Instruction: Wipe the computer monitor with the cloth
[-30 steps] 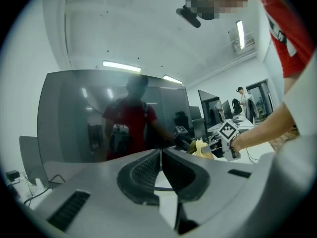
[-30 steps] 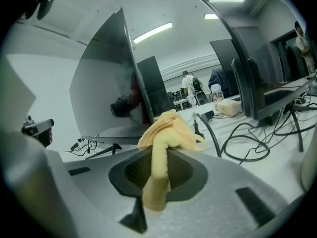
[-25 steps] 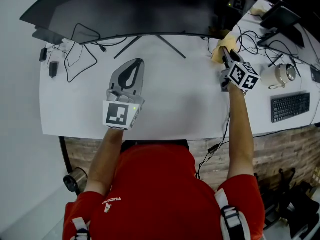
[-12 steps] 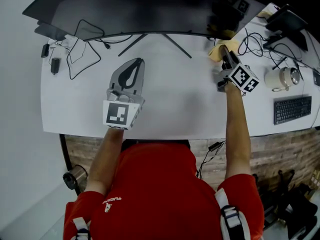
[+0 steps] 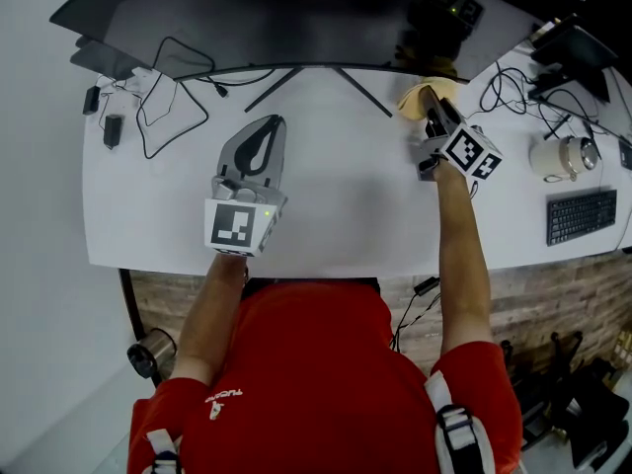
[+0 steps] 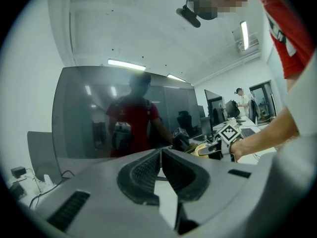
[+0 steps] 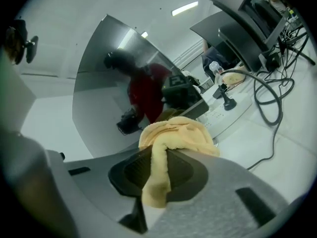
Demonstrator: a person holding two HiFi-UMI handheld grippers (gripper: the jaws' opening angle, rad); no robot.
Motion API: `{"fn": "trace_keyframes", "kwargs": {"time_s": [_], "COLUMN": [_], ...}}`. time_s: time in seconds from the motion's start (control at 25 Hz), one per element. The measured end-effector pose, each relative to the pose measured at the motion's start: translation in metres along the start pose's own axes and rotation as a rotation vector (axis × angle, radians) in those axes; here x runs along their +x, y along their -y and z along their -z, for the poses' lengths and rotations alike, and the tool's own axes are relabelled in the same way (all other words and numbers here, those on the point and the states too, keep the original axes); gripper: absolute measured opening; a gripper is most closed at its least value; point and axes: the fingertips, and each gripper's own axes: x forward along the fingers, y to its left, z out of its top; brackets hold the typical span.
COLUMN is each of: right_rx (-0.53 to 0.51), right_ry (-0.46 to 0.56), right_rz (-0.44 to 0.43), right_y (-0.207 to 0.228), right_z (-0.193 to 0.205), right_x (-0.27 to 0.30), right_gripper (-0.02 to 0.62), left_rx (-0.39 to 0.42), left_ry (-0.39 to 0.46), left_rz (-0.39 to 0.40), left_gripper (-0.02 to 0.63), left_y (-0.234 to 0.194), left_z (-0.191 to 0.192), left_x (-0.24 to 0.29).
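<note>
R tongs (image 5: 427, 102) are clamped on the yellow cloth (image 5: 415, 97). In the right gripper view one fold is pinched between the two pads and the rest bunches up past the tips (image 7: 161, 155). That bunch sits close in front of the monitor (image 5: 296, 18), near the lower edge toward its R end. I can't tell whether the cloth is touching the screen or just short of it. The screen is dark and reflects me plus both rigs.

L tongs (image 5: 269, 124) are closed w/ nothing between them. The left gripper view shows the pads meeting at the tips (image 6: 161, 152). They're over the white desk (image 5: 346, 196), pointed at the monitor, short of the thin stand legs (image 5: 316, 82) and well apart from the R tongs.

Loose black cables (image 5: 168, 97) lie on the desk's L side below the monitor. A keyboard (image 5: 581, 215) sits on the next desk, far R.
</note>
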Motion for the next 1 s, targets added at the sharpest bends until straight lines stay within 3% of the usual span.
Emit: {"fn": "trace_keyframes", "kwargs": {"time_s": [0.52, 0.68, 1.0], "right_rx": [-0.017, -0.019, -0.035], "right_ry": [-0.033, -0.049, -0.085], "right_rz": [-0.001, -0.004, -0.02], "right_y": [-0.062, -0.08, -0.124], "right_z": [0.035, 0.05, 0.077], "right_x": [0.041, 0.056, 0.087], "right_gripper": [0.066, 0.066, 0.066], "left_rx": [-0.01, -0.018, -0.047], "left_ry": [-0.033, 0.003, -0.009], "left_rz": [0.016, 0.011, -0.001], "left_gripper": [0.015, 0.015, 0.015], "left_y": [-0.056, -0.076, -0.12], "left_z": [0.02, 0.023, 0.032], "left_x": [-0.024, -0.031, -0.051]}}
